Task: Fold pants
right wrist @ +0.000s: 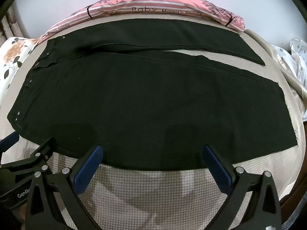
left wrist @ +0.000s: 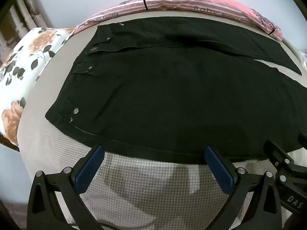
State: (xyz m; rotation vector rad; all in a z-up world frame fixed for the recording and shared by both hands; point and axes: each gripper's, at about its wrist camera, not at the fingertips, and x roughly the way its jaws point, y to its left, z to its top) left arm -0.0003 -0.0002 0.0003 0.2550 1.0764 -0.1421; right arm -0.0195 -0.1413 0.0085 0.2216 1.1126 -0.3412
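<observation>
- Your black denim pants [left wrist: 172, 95] lie flat on the beige waffle-weave bedspread [left wrist: 149, 187], waistband to the left, both legs running off to the right.
- The cloth is matte and dark, so seams and pocket edges barely read; small silver rivets [left wrist: 76, 111] and a metal waist button [left wrist: 93, 48] are the clearest marks on it.
- From the right wrist view, the two legs part into a narrow wedge of bare bedspread near the hems, and the far leg ends in a slanted hem [right wrist: 259, 62].
- Your left claw [left wrist: 153, 153] stands wide, its blue-padded fingers [left wrist: 90, 168] right at the near edge of the pants with nothing between them; whether the tips touch the cloth you cannot tell.
- Your right claw [right wrist: 152, 152] is likewise spread wide and holds nothing, its tips over the near leg's edge.
- Each claw shows in the other's view only as a black frame cut off at the picture's side.
- Beyond the pants lies a pink striped pillow with printed lettering [right wrist: 153, 5], partly hidden behind the bed's curve.
- A white floral-print pillow [left wrist: 23, 67] sits to the left, cropped by the fisheye rim.
- At the far right, a crumpled pale cloth [right wrist: 295, 57] is too cut off to identify.
</observation>
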